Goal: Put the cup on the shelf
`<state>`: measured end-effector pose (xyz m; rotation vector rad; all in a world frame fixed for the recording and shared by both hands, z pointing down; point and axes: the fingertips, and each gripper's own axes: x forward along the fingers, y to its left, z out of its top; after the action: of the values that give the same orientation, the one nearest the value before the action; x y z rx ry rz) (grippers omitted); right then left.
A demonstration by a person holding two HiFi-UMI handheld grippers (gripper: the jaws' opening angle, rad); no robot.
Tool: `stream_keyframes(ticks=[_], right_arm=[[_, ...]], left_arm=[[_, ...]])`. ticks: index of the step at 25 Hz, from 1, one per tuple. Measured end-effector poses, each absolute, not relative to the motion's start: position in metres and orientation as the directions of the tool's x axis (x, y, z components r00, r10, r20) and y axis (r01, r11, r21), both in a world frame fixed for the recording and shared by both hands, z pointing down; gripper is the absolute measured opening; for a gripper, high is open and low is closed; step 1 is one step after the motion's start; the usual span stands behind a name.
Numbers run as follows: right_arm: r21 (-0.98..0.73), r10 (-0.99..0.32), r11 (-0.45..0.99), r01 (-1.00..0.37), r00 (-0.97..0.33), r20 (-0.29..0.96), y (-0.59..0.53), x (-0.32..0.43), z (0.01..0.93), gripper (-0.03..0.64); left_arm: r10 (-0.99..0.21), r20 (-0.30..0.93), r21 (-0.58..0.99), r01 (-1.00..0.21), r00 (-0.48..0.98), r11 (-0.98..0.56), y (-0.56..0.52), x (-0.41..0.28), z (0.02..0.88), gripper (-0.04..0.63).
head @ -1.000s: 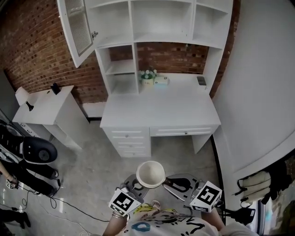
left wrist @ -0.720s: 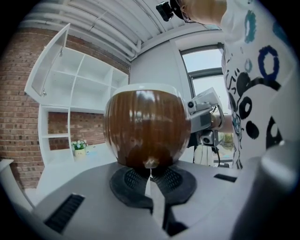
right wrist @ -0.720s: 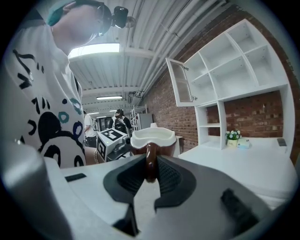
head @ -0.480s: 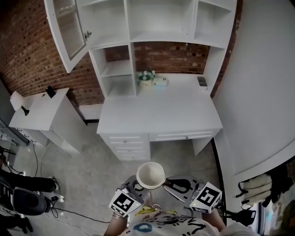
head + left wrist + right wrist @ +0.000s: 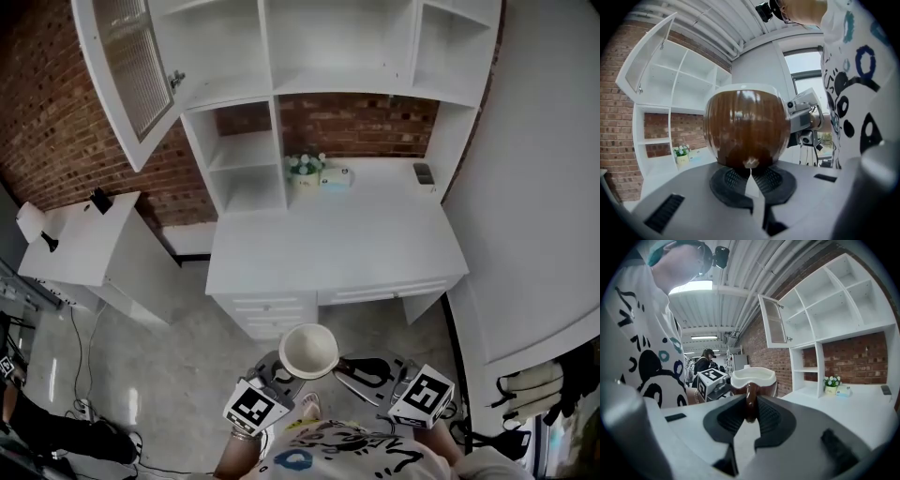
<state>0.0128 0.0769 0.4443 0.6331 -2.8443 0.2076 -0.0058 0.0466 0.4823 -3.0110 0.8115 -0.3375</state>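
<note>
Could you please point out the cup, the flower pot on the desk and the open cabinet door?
cup (image 5: 309, 349): head view, on its pale inside.
flower pot (image 5: 302, 175): head view, on the pot below the blooms.
cabinet door (image 5: 131, 66): head view, on its ribbed panel.

- The shelf (image 5: 347, 82) is cut off at the top.
- A small dark thing (image 5: 424, 173) on the desk (image 5: 328, 244) is too small to tell.
- The person's shirt (image 5: 337, 455) is cut off at the bottom.
</note>
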Motion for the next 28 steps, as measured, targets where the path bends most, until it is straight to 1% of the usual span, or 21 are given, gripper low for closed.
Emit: stream_keyframes(ticks=[7,12,17,28], right_arm=[[-0.074,-0.424,0.887,-0.456,-0.867,0.261,0.038,-0.004,0.443,0.061],[-0.099,-0.432,0.879,-0.466,-0.869,0.242,0.019,-0.017,0.44,0.061],[-0.078,-0.452,0.871,-0.485,-0.853,0.26,0.006,-0.03,0.445,0.061],[-0.084,-0.471,0.856,-0.511,-0.836,0.283,-0.012,-0.034,0.445,0.061]], left_arm=[[-0.48,0.194,-0.048,-0.48,0.856,-0.876,0.007,-0.021,0.482,0.017],[-0.461,0.188,-0.04,-0.462,0.867,-0.886,-0.011,-0.029,0.484,0.017],[-0.453,0.179,-0.038,-0.454,0.873,-0.89,-0.025,-0.042,0.487,0.017],[-0.418,0.182,-0.013,-0.423,0.89,-0.906,-0.043,-0.043,0.492,0.017]])
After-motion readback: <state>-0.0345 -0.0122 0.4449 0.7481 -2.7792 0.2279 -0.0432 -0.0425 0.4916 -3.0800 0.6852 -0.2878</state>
